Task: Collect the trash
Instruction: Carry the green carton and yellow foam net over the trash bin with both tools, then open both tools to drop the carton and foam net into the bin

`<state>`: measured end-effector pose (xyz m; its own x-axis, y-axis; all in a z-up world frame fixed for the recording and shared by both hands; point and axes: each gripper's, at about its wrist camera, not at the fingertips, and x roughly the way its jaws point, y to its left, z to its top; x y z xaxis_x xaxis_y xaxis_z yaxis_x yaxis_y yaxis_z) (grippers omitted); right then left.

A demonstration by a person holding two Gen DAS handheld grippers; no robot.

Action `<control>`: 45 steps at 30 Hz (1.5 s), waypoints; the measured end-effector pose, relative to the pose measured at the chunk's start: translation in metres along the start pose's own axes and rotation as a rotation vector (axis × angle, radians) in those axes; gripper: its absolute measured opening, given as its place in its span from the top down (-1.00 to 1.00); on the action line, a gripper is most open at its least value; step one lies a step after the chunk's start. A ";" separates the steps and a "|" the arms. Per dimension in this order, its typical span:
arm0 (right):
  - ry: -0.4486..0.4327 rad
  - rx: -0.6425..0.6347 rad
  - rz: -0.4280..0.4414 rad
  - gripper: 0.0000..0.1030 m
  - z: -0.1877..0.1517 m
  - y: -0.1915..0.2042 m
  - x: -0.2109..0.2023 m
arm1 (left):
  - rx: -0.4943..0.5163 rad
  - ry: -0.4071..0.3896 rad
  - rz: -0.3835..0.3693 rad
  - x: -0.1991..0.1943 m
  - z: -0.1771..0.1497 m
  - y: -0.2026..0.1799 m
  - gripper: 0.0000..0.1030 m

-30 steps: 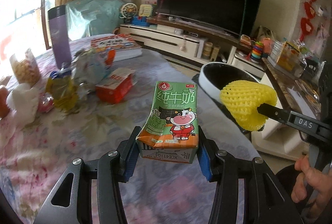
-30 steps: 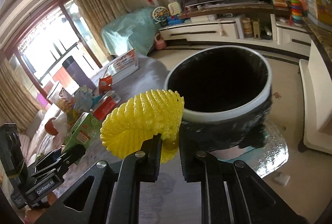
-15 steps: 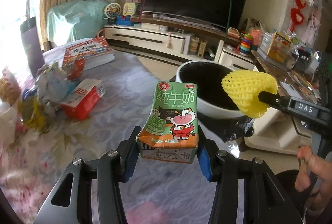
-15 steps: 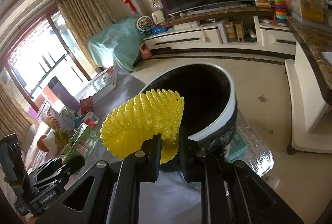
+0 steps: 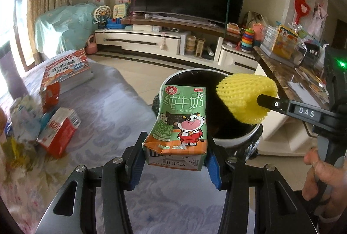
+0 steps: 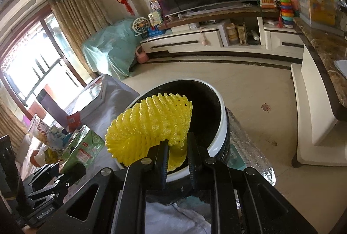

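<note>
Left gripper (image 5: pixel 174 154) clamps the milk carton (image 5: pixel 181 123) upright between its pads; right gripper (image 6: pixel 176 152) – jaws narrow – pinches the yellow foam net (image 6: pixel 149 127) over the bin (image 6: pixel 214 147) – beside the table's edge.

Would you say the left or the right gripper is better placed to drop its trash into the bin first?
Right, probably. The right gripper holds the yellow foam net over the bin opening; the left gripper's milk carton seems short of the rim.
</note>
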<state>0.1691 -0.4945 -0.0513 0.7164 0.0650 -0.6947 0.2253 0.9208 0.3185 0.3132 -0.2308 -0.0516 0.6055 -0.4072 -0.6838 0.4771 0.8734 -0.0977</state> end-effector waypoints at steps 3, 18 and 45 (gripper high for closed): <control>0.010 0.001 -0.004 0.67 0.006 -0.004 0.007 | 0.021 0.007 0.001 0.011 0.009 -0.006 0.07; 0.047 -0.042 -0.046 0.62 0.023 -0.005 0.027 | 0.057 0.040 -0.009 0.051 0.037 -0.025 0.06; 0.024 0.009 0.038 -0.62 -0.009 0.024 0.005 | -0.196 0.009 0.075 -0.019 -0.043 0.022 -0.37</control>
<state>0.1722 -0.4686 -0.0525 0.7082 0.1093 -0.6975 0.2040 0.9141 0.3503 0.2847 -0.1924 -0.0717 0.6283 -0.3375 -0.7010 0.2975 0.9368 -0.1844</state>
